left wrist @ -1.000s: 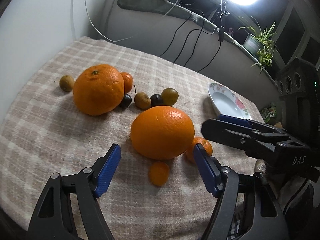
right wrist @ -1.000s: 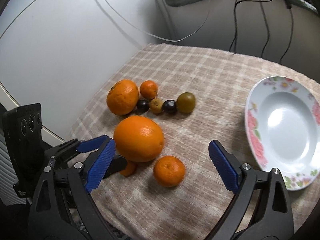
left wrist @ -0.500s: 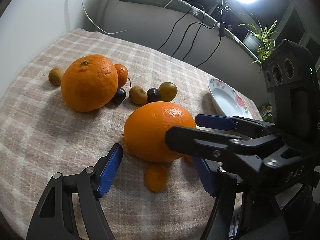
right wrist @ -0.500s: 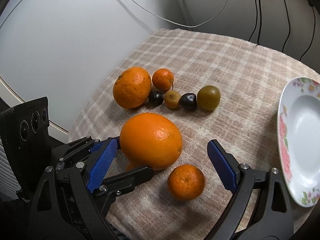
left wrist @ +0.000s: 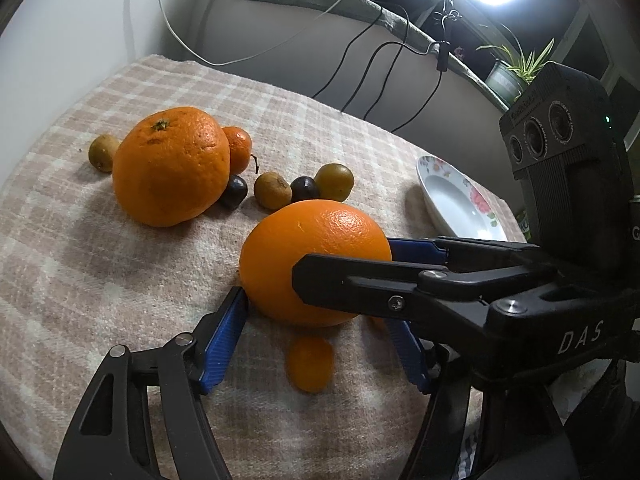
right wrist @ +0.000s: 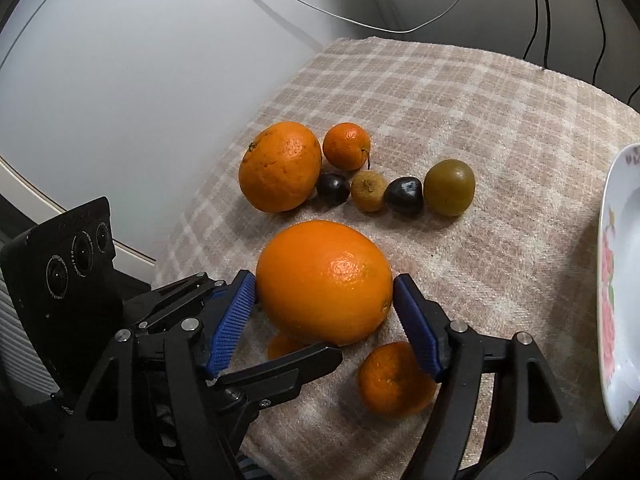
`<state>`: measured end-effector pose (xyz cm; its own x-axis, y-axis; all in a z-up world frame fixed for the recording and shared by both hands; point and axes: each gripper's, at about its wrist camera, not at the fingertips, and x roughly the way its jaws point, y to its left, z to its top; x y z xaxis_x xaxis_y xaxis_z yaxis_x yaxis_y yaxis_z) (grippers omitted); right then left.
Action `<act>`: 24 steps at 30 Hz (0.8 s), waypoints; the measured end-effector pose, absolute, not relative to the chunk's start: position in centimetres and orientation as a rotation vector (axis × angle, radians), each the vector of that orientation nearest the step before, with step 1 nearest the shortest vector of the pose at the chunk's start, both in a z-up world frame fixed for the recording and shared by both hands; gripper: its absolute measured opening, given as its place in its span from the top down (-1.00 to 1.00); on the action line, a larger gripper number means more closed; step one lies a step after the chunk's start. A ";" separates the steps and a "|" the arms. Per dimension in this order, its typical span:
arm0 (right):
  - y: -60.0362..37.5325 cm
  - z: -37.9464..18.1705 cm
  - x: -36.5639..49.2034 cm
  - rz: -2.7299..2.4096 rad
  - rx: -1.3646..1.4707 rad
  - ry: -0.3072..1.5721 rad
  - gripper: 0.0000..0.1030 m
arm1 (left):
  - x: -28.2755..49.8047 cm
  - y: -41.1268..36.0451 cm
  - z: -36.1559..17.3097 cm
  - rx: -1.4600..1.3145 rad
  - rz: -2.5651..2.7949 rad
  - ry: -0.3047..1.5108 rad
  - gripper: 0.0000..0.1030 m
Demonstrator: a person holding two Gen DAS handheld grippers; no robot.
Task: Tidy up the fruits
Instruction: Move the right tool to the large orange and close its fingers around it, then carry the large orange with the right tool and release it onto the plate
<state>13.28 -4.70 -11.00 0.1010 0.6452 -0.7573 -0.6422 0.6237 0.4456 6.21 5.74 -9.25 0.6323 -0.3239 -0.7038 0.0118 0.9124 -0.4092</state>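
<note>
While its jaws close, right gripper (right wrist: 324, 304) pads touching big orange (right wrist: 324, 280), left gripper (left wrist: 320, 344) apart around it.

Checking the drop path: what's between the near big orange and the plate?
Bare cloth only, in the right wrist view, from the big orange across to the plate.

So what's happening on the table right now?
A person is working both handheld grippers around the large orange. The right gripper has just been closing on it, and its pads look pressed against both sides. The left gripper, jaws narrowing slightly but open, hovers at the same orange, over a small orange fruit. No fruit is on the plate yet.
</note>
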 end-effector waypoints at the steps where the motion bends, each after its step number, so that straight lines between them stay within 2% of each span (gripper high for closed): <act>1: -4.7 -11.0 13.3 0.950 0.001 1.120 -0.43 | 6.2 5.7 -9.2 -0.386 -0.196 0.870 -0.33; 12: -6.2 -9.0 13.1 0.929 0.012 1.080 -0.42 | 6.7 4.6 -7.6 -0.354 -0.216 0.837 -0.33; 24: -11.6 -6.7 13.6 0.861 0.068 1.022 -0.42 | 8.2 0.1 -5.8 -0.285 -0.298 0.809 -0.33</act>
